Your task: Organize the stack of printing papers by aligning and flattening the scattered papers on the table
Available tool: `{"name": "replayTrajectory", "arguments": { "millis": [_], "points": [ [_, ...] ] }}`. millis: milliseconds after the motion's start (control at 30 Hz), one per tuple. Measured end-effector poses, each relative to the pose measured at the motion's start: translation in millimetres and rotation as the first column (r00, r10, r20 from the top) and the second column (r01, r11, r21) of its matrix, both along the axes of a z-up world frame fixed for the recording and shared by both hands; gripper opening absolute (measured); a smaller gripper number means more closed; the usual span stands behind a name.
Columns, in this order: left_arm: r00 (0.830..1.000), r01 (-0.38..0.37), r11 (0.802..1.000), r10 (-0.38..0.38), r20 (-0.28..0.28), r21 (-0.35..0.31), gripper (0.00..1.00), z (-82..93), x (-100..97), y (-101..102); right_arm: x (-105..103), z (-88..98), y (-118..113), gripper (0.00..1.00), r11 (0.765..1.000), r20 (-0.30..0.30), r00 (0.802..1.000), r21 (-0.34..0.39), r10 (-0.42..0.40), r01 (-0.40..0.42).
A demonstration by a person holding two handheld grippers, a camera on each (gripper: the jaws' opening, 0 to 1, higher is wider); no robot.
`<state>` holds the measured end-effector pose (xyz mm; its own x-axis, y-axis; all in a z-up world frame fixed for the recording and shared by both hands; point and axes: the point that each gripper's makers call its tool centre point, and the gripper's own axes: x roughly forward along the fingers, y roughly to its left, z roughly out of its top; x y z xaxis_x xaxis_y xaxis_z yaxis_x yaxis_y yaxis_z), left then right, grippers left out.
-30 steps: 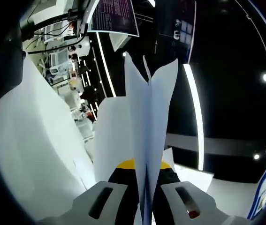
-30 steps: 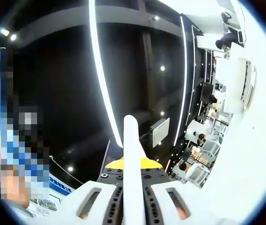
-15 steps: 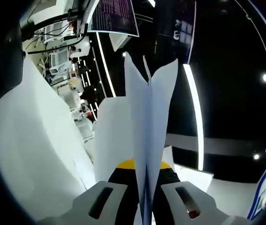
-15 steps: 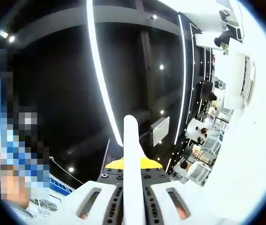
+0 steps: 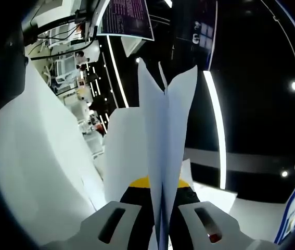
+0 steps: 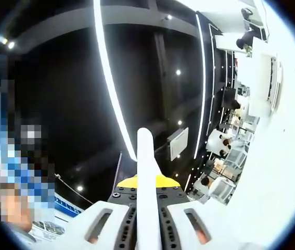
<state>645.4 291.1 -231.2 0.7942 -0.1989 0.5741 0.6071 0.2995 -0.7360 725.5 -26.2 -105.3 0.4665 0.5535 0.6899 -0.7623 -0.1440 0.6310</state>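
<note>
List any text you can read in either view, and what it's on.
None can be read.
Dark poster at the top of the left gripper view: rows of pale print, too small and blurred.
Blue-edged board low on the left of the right gripper view: print too small.
Papers in the left gripper: blank.

Right hand-held gripper (image 6: 148,219) clamped on upright white papers (image 6: 146,172), seen edge-on, dark ceiling beyond

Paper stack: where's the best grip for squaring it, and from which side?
By an edge, each claw coming in edge-on. The left claw holds the paper stack this way, with sheet tips fanning apart above; the right claw clamps a tighter, aligned edge.
</note>
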Motion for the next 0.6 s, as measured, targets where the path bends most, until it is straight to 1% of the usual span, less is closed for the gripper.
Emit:
{"name": "replayTrajectory", "arguments": {
  "millis": [267, 600],
  "points": [
    [1.0, 0.001, 1.0, -0.001, 0.0, -0.001, 0.07, 0.4, -0.2, -1, 0, 1.2, 6, 0.01, 1.0, -0.005, 1.0, 0.007, 0.008, -0.008],
    [1.0, 0.002, 1.0, -0.002, 0.001, -0.002, 0.07, 0.5, -0.4, -1, -2, 0.1, 24, 0.0, 0.999, -0.012, 0.999, 0.019, 0.033, -0.033]
  ]
}}
